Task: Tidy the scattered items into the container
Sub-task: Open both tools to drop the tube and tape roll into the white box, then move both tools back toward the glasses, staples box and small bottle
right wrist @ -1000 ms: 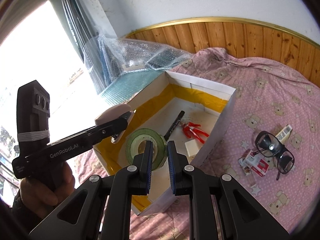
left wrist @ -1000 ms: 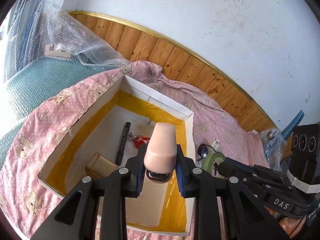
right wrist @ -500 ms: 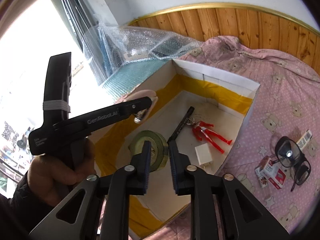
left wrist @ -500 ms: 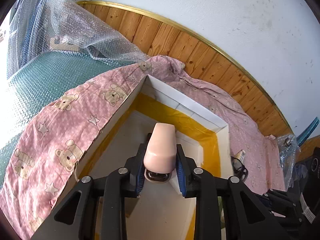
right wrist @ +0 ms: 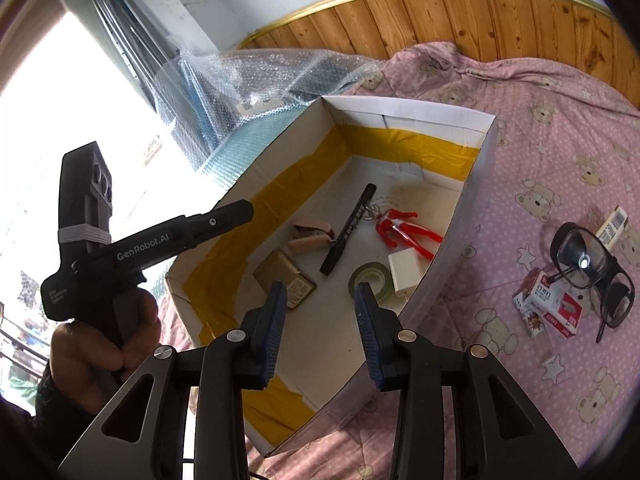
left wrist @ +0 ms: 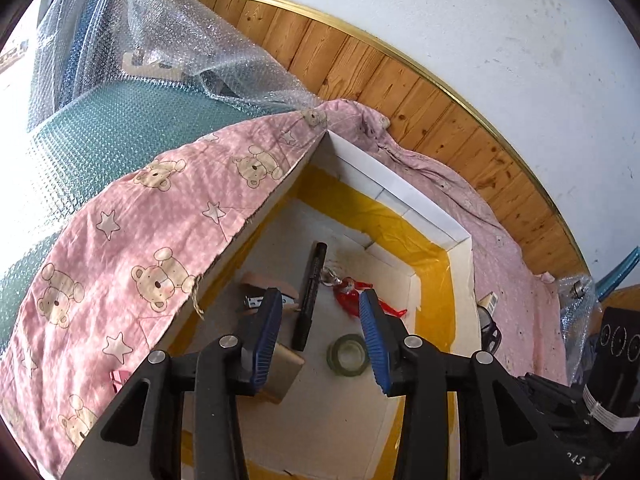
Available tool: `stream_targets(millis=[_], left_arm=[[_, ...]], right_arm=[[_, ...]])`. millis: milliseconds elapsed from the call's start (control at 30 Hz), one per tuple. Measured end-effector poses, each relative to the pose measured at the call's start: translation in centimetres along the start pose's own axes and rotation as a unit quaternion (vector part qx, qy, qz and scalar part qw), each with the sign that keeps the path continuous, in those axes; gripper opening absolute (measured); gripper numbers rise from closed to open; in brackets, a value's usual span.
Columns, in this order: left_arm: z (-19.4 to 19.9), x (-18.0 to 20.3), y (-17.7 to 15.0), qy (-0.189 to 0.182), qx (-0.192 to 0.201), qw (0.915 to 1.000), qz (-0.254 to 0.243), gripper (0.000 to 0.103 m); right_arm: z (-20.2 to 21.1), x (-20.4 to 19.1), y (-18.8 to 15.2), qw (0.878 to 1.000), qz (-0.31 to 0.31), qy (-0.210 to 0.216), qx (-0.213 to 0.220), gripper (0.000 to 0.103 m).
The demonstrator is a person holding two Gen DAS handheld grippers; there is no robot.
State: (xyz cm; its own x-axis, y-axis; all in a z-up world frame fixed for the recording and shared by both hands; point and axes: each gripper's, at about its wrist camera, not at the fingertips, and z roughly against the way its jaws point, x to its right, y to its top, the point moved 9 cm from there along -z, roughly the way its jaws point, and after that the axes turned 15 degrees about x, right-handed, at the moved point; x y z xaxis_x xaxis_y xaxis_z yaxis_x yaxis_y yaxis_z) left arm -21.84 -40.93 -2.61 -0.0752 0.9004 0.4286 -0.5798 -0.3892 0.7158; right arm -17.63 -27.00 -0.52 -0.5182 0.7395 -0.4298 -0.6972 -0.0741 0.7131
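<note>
A pink bear-print quilt [right wrist: 560, 128] covers the bed, with bubble wrap [right wrist: 256, 80] heaped by the window and wood panelling [right wrist: 460, 12] along the wall behind. On the quilt sits the open white box [right wrist: 404, 109], its inner walls lined with yellow tape.

The left tool [left wrist: 320, 332] hangs over the box with its blue-padded jaws spread wide and nothing between them; seen from the right wrist camera, a hand [right wrist: 96, 344] grips its black handle. The right tool [right wrist: 320, 320] hovers at the near side of the box, jaws likewise wide apart and empty.

Inside the box lie a gold tin [right wrist: 286, 276], a black marker [right wrist: 349, 229], a pink stapler [right wrist: 310, 237] touching the marker's left side, a red figure [right wrist: 408, 229] on a keyring, a green tape roll [right wrist: 371, 280] and a white cube [right wrist: 406, 271] just right of the roll against the side wall.

Outside the box, on the quilt to the right, rest dark glasses [right wrist: 592, 264], a red-and-white packet [right wrist: 548, 304] touching them, and a small barcoded pack [right wrist: 614, 226] just beyond.
</note>
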Motion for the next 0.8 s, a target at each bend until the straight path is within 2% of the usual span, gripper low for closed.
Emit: stream_targets(millis=[267,500,800], left_arm=[[1.6,2.0,-2.0,0.001,-0.011,0.9998,-0.018,0.042],[3.3,3.9,-2.7,0.009,-0.007,0.9984,-0.055,0.042],[4.3,6.4,-3.9,0.004,-0.011,0.9969,-0.078,0.042]], right_arm=[[2.1,-1.7,-0.5,1.0,0.004,0.012,0.011,0.039],[3.9,-2.0,-0.9,1.0,-0.004,0.019,0.021,0.039],[6.1,-1.6,-1.1,0.999,-0.017,0.024,0.036,0.039]])
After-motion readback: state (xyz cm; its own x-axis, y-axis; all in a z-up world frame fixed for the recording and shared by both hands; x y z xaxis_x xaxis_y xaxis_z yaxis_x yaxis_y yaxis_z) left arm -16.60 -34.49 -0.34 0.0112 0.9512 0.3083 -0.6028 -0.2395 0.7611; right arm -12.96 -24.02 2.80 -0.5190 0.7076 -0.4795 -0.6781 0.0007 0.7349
